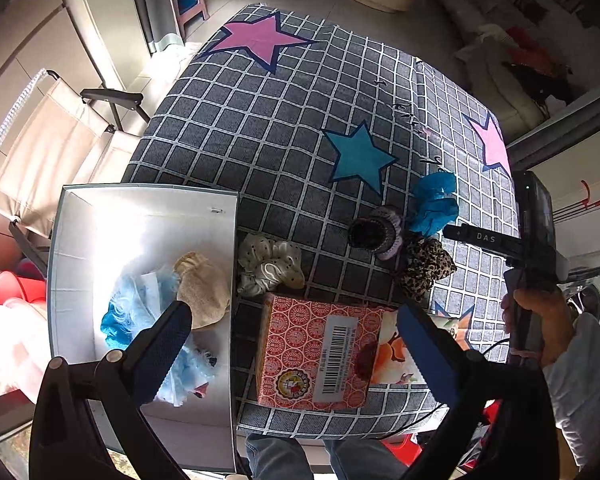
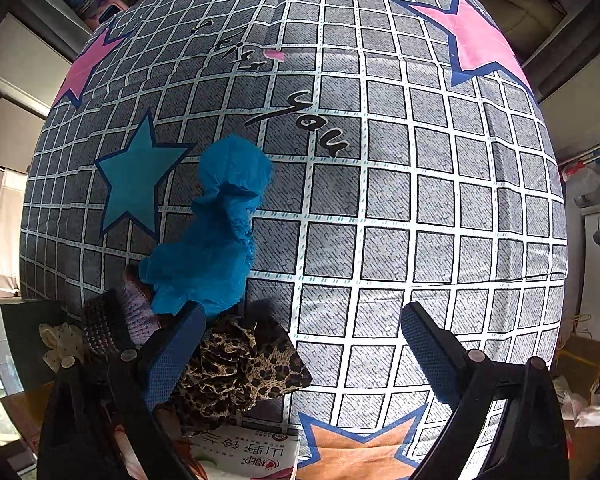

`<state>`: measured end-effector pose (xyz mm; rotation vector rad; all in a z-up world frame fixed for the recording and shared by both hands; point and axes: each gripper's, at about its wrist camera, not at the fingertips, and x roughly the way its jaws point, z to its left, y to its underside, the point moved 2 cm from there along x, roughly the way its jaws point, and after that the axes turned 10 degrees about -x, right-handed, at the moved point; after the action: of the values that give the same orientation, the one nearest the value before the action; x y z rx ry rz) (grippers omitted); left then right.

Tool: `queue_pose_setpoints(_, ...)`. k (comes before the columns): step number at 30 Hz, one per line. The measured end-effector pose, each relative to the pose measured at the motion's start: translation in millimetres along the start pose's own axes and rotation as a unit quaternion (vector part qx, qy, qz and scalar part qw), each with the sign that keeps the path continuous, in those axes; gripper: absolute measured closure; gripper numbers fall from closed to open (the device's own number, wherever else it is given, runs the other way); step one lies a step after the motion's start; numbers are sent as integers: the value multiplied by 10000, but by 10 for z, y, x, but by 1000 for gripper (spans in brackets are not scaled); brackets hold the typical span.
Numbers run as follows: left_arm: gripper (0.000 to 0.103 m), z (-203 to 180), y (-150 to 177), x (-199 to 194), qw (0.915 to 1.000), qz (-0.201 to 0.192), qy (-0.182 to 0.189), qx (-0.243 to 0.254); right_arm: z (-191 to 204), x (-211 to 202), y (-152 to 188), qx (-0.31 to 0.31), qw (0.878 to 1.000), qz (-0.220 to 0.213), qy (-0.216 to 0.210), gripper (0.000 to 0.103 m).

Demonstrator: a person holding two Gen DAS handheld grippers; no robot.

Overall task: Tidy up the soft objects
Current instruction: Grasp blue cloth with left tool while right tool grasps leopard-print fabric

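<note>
left tool (image 1: 294,342): fingers wide apart, nothing between them; lower centre of left view, above the box edge and the carton.
right tool (image 2: 302,342): fingers wide apart, gripping nothing; lower centre of right view. Left finger (image 2: 172,354) sat right at the leopard scrunchie, contact can't be told.
right hand (image 1: 540,320): right edge of left view, on the tool handle.
box (image 1: 140,208): white, open top, lower left of left view, against the tabletop edge.
in box: tan pouch (image 1: 202,288) beside a blue fluffy item (image 1: 128,316).
tabletop (image 1: 260,128): grey grid cloth with pink and teal stars.
cream scrunchie (image 1: 270,264): dotted, on the cloth just beside the box wall, centre of left view.
carton (image 1: 320,356): red patterned, barcode up, lower centre of left view, just below the cream scrunchie.
knit scrunchie (image 1: 374,232): dark and lilac, right of centre in left view.
leopard scrunchie (image 2: 236,364): lower left of right view, next to the knit one.
blue cloth (image 2: 216,232): crumpled, left of centre in right view, just above the leopard scrunchie, overlapping the knit one.
</note>
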<state>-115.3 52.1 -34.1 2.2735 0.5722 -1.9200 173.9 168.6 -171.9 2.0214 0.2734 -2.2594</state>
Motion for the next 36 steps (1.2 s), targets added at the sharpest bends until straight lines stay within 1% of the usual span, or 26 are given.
queue_pose_setpoints(4,0,-246,-63,97,9999,157,21,53,248,156,252,-274,9979,279,-512,4)
queue_pose_setpoints(5,0,-312,-81,119,9998,181,17,72,305,198,294,-316,9973,322,-580,4)
queue_pose_setpoints(8,0,-491,-143,177,9996,272,79,76,456,312,313,-533,9961,363,-595,4)
queue_pose_setpoints(10,0,-588,-211,212,9994,307,127,-20,535,393,315,-641,9954,370,-611,4)
queue_pose_setpoints(11,0,-627,-242,223,9994,307,143,-63,553,422,327,-700,9951,385,-576,6)
queue_pose_setpoints(12,0,-669,-275,234,9994,306,158,-100,577,452,337,-769,9952,397,-461,10)
queue_pose_setpoints(13,0,-715,-308,249,9993,315,166,-116,587,468,358,-815,9950,411,-418,24)
queue_pose_setpoints(14,0,-766,-338,269,9993,322,158,-104,593,439,379,-896,9951,327,-269,42)
queue_pose_setpoints(15,0,-832,-366,289,9994,320,144,-66,602,403,400,-1012,9941,243,-290,56)
queue_pose_setpoints(16,0,-907,-390,315,9994,313,119,-5,606,382,431,-1113,9928,245,-366,71)
queue_pose_setpoints(19,0,-1195,-433,470,9992,306,4,246,442,316,523,-1011,9925,231,-642,72)
queue_pose_setpoints(22,0,-1562,-439,786,9975,360,-104,596,50,165,612,-432,9933,70,-1073,72)
queue_pose_setpoints(25,0,-1900,-436,1213,9942,497,-255,919,-294,-9,769,-50,9929,-43,-1186,72)
queue_pose_setpoints(27,0,-2082,-440,1480,9925,470,-322,1080,-453,-117,883,106,9924,-103,-1221,72)
queue_pose_setpoints(30,0,-2308,-425,1813,9848,376,-569,1598,-667,-247,1070,403,9907,-153,-1292,72)
queue_pose_setpoints(31,0,-2361,-403,1894,9811,360,-629,1795,-707,-255,1004,491,9899,-142,-1321,72)
queue_pose_setpoints(33,0,-2421,-339,2042,9738,422,-741,2106,-783,-290,1097,586,9890,-134,-1353,72)
queue_pose_setpoints(34,1,-2432,-306,2120,9717,525,-756,2174,-825,-305,1146,621,9883,-120,-1384,72)
queue_pose_setpoints(36,7,-2411,-264,2254,9712,755,-796,2117,-801,-273,1152,691,9871,-89,-1440,72)
